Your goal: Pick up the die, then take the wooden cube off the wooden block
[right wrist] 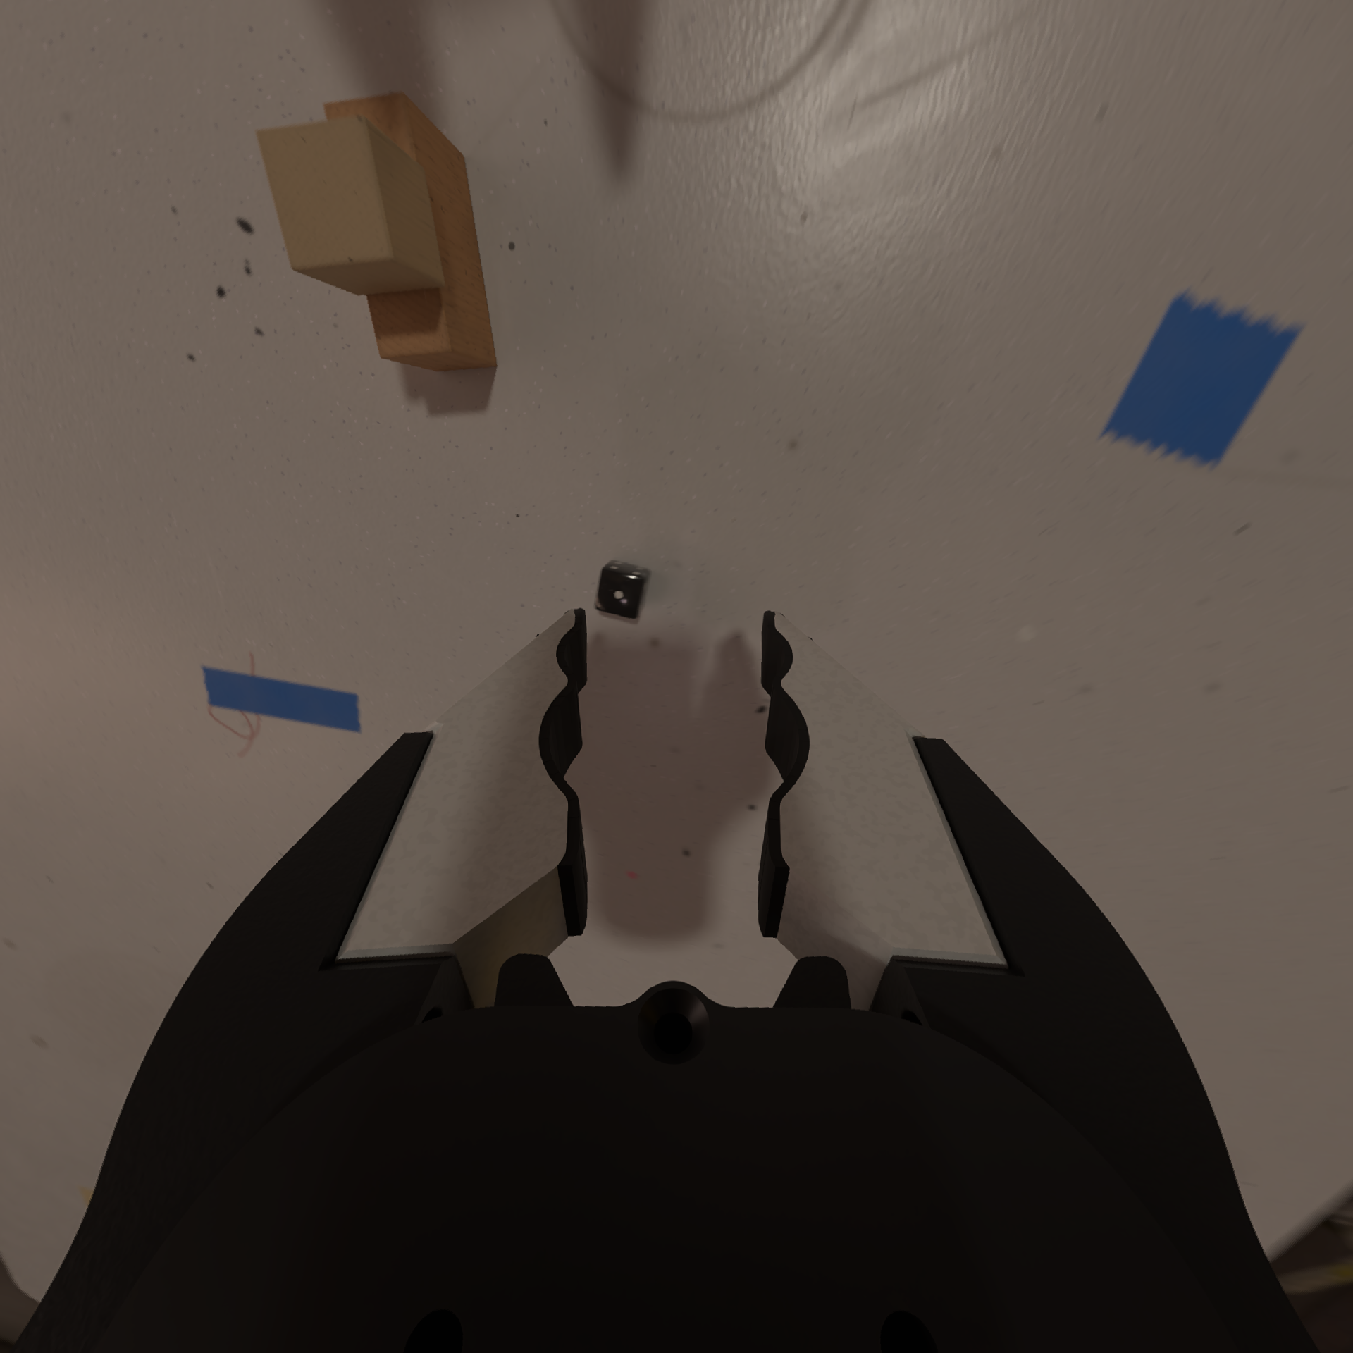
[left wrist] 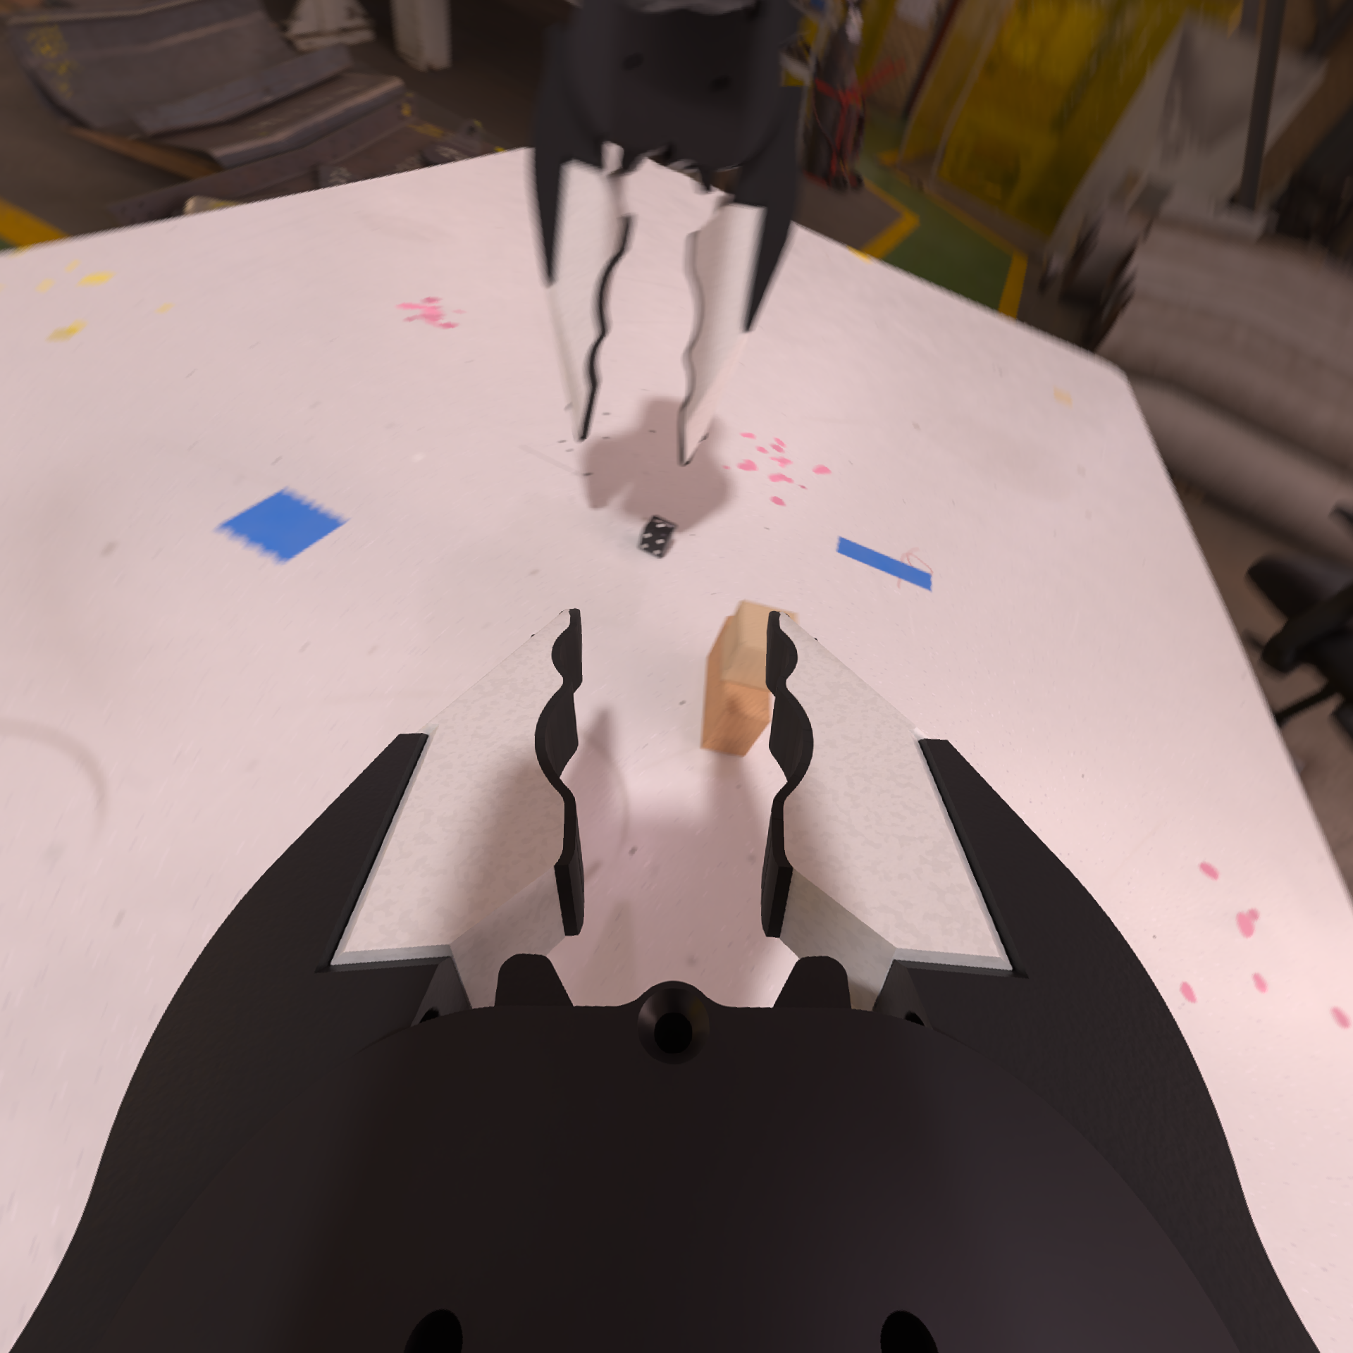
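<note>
Paint-flecked counter (left wrist: pixel 366 410) is carrying the die (right wrist: pixel 621 590), lying just off the right gripper (right wrist: pixel 673 622), whose empty jaws are gaping wide and, judging by that offset, risking knocking it away rather than gripping it.

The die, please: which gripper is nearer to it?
Right. The right gripper hovers open just above the die; the left gripper sits farther back, beside the wooden block.

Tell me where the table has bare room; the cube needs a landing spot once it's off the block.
Bare table lies between the block and the blue square, and beside the blue strip. It is crowded around the die, where the open right gripper hovers.
</note>
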You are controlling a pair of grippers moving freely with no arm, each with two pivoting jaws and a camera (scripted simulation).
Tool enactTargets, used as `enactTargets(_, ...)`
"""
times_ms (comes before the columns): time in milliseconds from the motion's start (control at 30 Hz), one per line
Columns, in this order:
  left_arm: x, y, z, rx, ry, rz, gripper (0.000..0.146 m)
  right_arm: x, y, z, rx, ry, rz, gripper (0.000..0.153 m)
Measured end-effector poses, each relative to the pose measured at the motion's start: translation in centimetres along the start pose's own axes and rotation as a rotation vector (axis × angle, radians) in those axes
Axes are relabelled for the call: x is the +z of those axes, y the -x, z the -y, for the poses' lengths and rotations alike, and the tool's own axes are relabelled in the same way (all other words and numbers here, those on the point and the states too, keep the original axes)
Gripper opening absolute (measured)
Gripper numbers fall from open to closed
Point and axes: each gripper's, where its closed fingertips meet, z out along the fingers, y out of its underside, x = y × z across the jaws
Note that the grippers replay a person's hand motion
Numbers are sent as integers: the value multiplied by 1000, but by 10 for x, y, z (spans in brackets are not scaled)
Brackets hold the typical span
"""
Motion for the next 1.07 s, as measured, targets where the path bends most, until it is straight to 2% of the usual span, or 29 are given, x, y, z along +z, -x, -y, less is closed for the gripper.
enactTargets(100,31,-33,0,172,107,7,50,18,12,-9,116,-51,4,48)
enactTargets(200,62,-49,-20,340,244,37,45,36,20,-11,156,-113,-5,46)
enactTargets(300,81,-40,-47,390,397,111,42,48,20,-17,198,-101,-38,31)
enactTargets(367,82,-35,-52,409,425,158,36,49,20,-16,212,-140,-42,17)
enactTargets(433,77,-33,-56,409,453,165,29,47,23,-15,212,-178,-41,16)
enactTargets(600,53,-31,-65,382,483,145,29,38,31,-14,213,-233,-19,16)
enactTargets(833,3,-20,-79,326,519,79,29,31,34,-1,250,-349,17,16)
enactTargets(1067,-55,9,-91,283,555,89,29,23,33,27,317,-519,75,16)
